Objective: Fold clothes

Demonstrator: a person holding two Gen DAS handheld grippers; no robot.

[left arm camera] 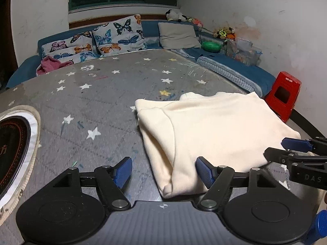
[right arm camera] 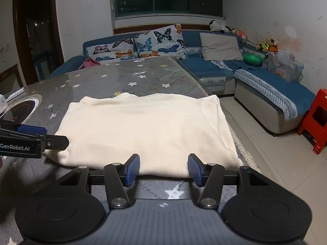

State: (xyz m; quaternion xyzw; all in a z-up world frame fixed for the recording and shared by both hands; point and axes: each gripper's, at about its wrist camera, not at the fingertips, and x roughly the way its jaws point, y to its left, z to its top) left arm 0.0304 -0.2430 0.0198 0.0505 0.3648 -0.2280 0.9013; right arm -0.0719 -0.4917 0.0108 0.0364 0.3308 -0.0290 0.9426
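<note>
A cream garment (left arm camera: 214, 126) lies folded into a rectangle on the grey star-patterned table (left arm camera: 92, 102). My left gripper (left arm camera: 163, 171) is open at the garment's near left corner; that corner lies between the fingers, beside the right pad (left arm camera: 204, 173), and is not pinched. In the right wrist view the same garment (right arm camera: 147, 126) spreads across the table's right side. My right gripper (right arm camera: 164, 169) is open at its near edge, the cloth just beyond the pads. Each gripper shows in the other's view: the right one (left arm camera: 296, 151), the left one (right arm camera: 40, 136).
A round black cooktop (left arm camera: 12, 149) is set into the table at the left. The table edge (right arm camera: 241, 143) runs close to the garment's right side, with tiled floor beyond. A blue sofa (right arm camera: 265, 85) with butterfly cushions, a pink cloth (left arm camera: 51, 64) and a red stool (right arm camera: 318, 118) stand around.
</note>
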